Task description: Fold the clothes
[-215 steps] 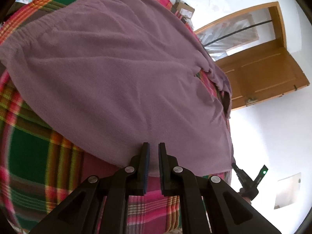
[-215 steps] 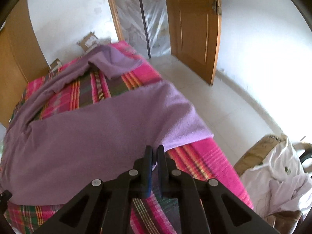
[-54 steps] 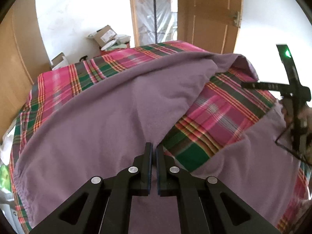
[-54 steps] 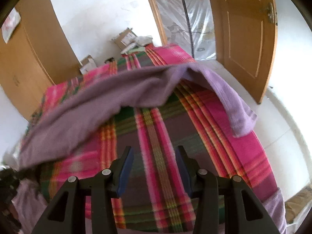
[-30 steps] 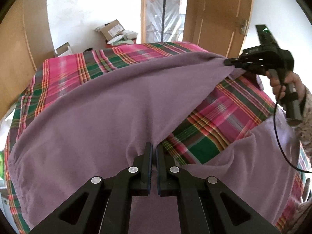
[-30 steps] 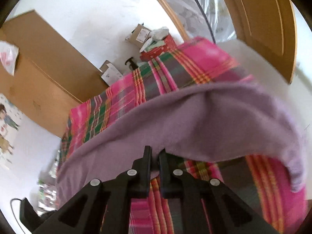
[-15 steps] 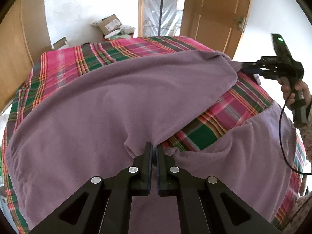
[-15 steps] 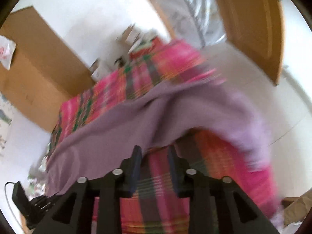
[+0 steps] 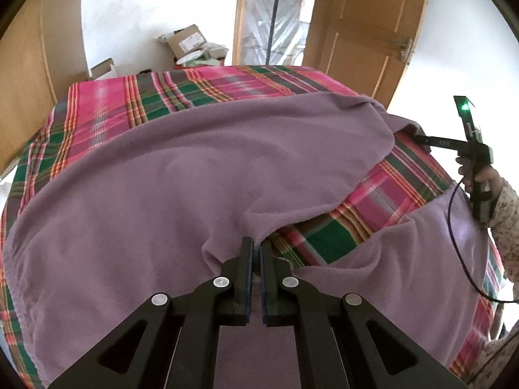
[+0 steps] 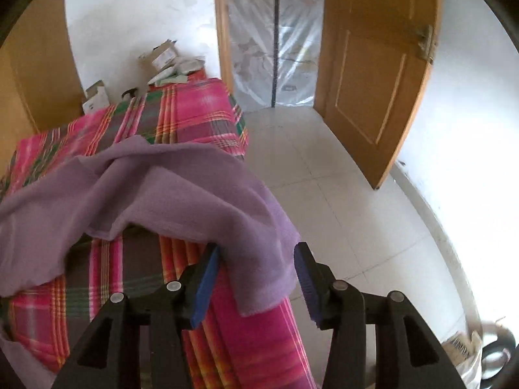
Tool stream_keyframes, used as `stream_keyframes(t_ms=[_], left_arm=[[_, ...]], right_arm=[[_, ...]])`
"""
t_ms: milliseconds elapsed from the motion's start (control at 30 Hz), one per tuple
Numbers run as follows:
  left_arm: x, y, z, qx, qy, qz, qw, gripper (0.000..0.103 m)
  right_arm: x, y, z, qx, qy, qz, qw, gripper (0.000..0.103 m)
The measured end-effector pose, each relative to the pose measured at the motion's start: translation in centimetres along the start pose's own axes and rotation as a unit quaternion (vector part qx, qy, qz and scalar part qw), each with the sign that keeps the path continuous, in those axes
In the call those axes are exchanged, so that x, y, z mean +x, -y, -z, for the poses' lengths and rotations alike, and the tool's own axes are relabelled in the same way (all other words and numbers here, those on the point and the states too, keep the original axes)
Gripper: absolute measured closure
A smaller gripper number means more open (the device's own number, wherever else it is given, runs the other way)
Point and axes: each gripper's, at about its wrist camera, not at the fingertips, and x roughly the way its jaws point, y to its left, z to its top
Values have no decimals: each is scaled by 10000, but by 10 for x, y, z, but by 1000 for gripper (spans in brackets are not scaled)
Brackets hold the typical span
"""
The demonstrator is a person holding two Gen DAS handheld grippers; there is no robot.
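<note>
The left gripper is clenched on a bunched fold of the purple garment, its black fingers pressed together with blue pads against the cloth. The garment is a soft, matte fleece with a fine nap; it lies spread across the bed, one leg folded over toward the far right corner. A wedge of plaid bedcover shows between the two purple layers just beyond the left gripper. The bedcover is woven in pink, green and orange stripes. The right gripper is released, its jaws wide apart on either side of the garment's hanging hem at the bed's right edge; the cloth droops between them without contact on the right pad. Beyond that edge lies open white tile floor. Farther off stand a wooden door, and cardboard boxes against the white wall.
</note>
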Motion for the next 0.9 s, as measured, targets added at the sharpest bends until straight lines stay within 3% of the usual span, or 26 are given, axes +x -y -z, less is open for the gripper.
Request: stream_keyframes(t_ms=[33,67,400,500,633,733,833,900], left_arm=[[0,-1,-1,-29,1,5,10000,99],[0,-2,-1,-51,3,9,10000,99],[-1,-6,-1,-120,-43,3,9999,99],[-1,-6,-2,-145,-37,30,9999,99],[0,-5,-1,-111,-64,80,9999,99],[-1,-4,-1,-73,-81,104,9999,99],[-3,-5,0,-59,-106,133,9998,99],[-5,-4,0,-61,-121,183,9997,99]], right_arm=[[0,2,-4,-4,51,46,10000,81],[0,4,-8,-7,102,92,9999,95],[-4,33,-46,129,588,543,9967,96],[-2,44,-51,191,547,578,9966,96],[16,50,-51,124,314,726,9968,96],[39,51,-45,-131,-154,863,9961,94],[57,62,-39,109,-773,987,9920,88],[59,70,-35,357,-953,1147,9882,83]])
